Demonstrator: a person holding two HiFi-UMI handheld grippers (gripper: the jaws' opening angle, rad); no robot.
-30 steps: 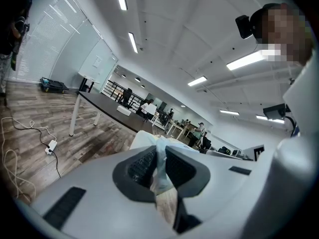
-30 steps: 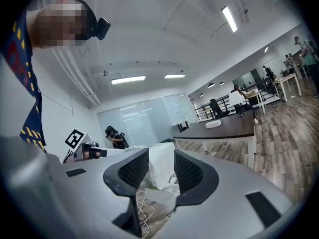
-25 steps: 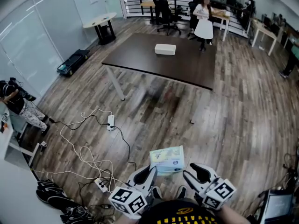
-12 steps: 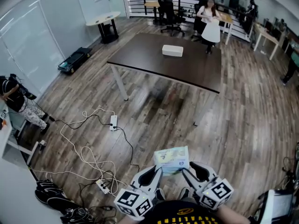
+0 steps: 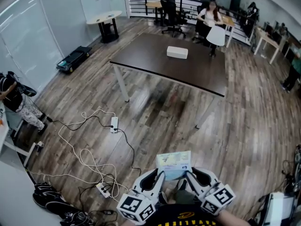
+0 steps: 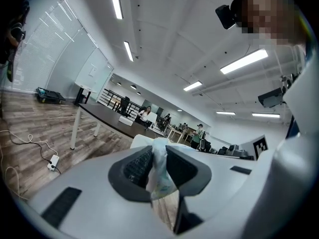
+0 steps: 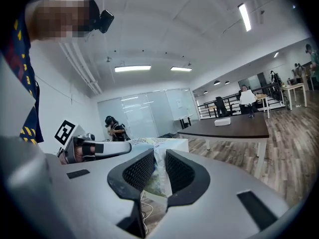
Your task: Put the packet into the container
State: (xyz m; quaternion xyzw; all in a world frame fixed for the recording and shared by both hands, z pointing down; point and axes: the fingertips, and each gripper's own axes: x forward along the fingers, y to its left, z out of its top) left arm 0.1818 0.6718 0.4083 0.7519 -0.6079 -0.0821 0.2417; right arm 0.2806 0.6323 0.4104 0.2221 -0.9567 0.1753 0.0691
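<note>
— One packet point(image 5: 174, 164): where is it?
— Held over the wooden floor point(image 5: 155, 112), between both claws, close to the person's body.
— And the claws?
— The left claw point(image 5: 158, 175) has just been easing its jaws apart, yet its pads grip the packet's edge. The right claw point(image 5: 189, 174) has just been closing and presses on the packet.
— The container point(image 5: 177, 52)?
— White, on the dark tabletop point(image 5: 150, 55), well apart. Its contents can't be made out.

packet point(image 5: 174, 164): glossy crinkled film | floor point(image 5: 155, 112): wood planks | table point(image 5: 155, 55): dark matt top
</note>
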